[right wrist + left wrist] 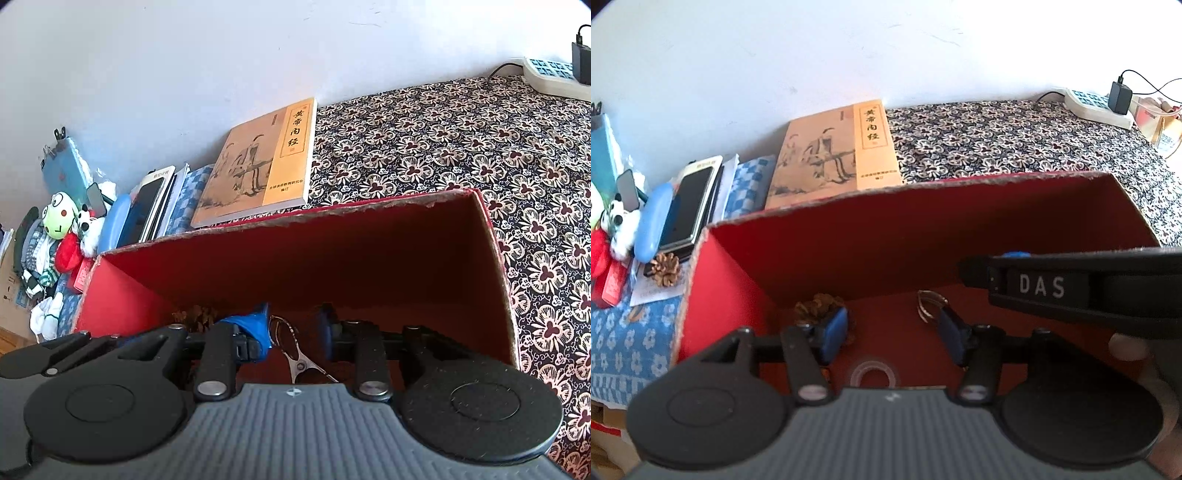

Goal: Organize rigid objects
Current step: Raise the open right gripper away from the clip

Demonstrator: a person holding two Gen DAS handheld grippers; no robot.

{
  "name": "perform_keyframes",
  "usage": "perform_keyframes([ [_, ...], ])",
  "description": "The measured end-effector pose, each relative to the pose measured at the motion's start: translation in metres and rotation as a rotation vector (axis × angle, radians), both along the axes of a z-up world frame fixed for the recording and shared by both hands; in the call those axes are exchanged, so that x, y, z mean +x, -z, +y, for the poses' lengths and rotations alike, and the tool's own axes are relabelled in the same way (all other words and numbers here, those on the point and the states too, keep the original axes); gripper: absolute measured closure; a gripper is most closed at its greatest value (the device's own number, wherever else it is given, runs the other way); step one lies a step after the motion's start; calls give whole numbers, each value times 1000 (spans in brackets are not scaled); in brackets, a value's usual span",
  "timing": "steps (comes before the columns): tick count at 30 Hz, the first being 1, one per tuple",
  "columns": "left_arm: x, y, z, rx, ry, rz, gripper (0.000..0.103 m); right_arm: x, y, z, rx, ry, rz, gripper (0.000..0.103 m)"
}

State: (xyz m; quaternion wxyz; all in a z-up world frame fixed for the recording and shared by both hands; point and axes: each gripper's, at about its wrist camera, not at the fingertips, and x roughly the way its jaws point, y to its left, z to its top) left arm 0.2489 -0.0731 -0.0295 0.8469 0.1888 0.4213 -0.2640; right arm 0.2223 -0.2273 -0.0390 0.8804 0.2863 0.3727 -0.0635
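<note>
Both grippers reach down into a red cardboard box (871, 236), matte red inside w/ raw, frayed grey-brown cut edges along the rim; it sits on a bed/table cloth w/ a dense black-and-cream floral print (1015, 140). Left gripper (892, 334): black plastic arms, ribbed grey body, blue rubbery pads; jaws stand apart, nothing pinched btwn them. Just behind its left pad (833, 334) a brown, scaly pine cone (820, 308) lies on the box floor near the back-left corner; pad looks right beside or touching it, can't tell which. Below the gap, a clear ring-shaped roll of tape (873, 374) lies flat on the floor. Near the right pad, a thin curved metal wire piece (929, 304), looped shape, against the back wall. Right gripper (295, 330) also has its jaws apart; btwn them in its own view lies a shiny steel scissor-like tool (295, 350) w/ oval loop handles, resting on the box floor, pads not pressing it. In the left view the right gripper's black casing crosses the frame at right, lettered "DAS". Outside the box: a 2nd pine cone (666, 268) on blue floral cloth at left, a glossy tan paperback book (834, 155) w/ an ink-figure cover behind the box, a dark-screened phone (687, 206) on a stack, a smooth blue oblong case (652, 225), plush toys (61, 218), and a white power strip (1097, 107) w/ a black charger at far right.
</note>
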Motion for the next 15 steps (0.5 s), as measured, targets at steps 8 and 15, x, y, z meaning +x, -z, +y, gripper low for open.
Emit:
perform_keyframes([
  [8,0,1,-3,25,4,-1,45,2,4,-3,28,15,37,91],
  [15,1,3,-4,40,-8,2,44,2,4,-3,28,25,39,91],
])
